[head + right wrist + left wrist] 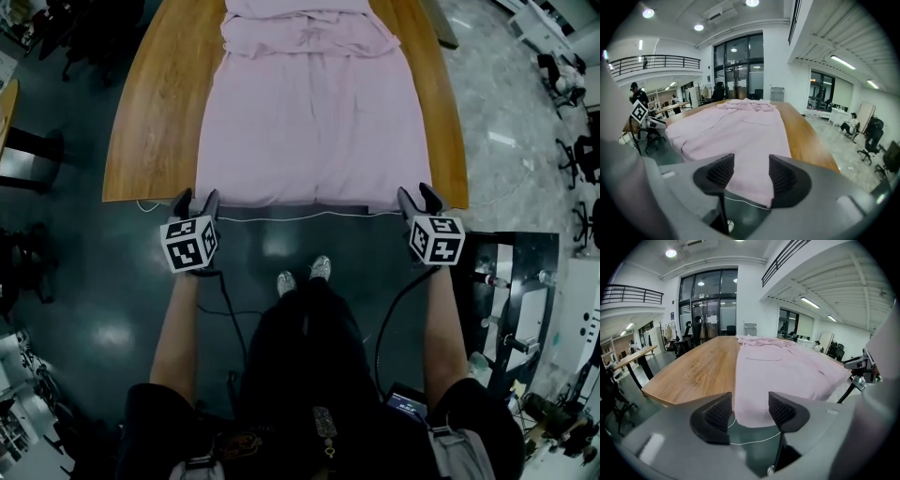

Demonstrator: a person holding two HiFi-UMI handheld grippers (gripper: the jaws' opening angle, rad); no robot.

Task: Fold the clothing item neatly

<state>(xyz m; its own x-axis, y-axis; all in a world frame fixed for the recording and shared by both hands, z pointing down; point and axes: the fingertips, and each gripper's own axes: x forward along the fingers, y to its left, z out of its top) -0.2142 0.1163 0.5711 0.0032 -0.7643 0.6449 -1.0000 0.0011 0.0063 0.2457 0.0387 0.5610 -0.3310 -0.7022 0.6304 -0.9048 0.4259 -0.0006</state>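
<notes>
Garment [309,141] spread on the table [150,122], hem draping over the near edge; with your left gripper [196,200] and right gripper [418,197] both gaping empty just short of its corners, pinch each corner squarely and evenly before lifting.

The pale pink cloth garment [309,122] lies along the middle of the long wooden table [150,122], its hem over the near edge. The left gripper [195,199] stands before the hem's left corner, the right gripper [419,194] before its right.
</notes>
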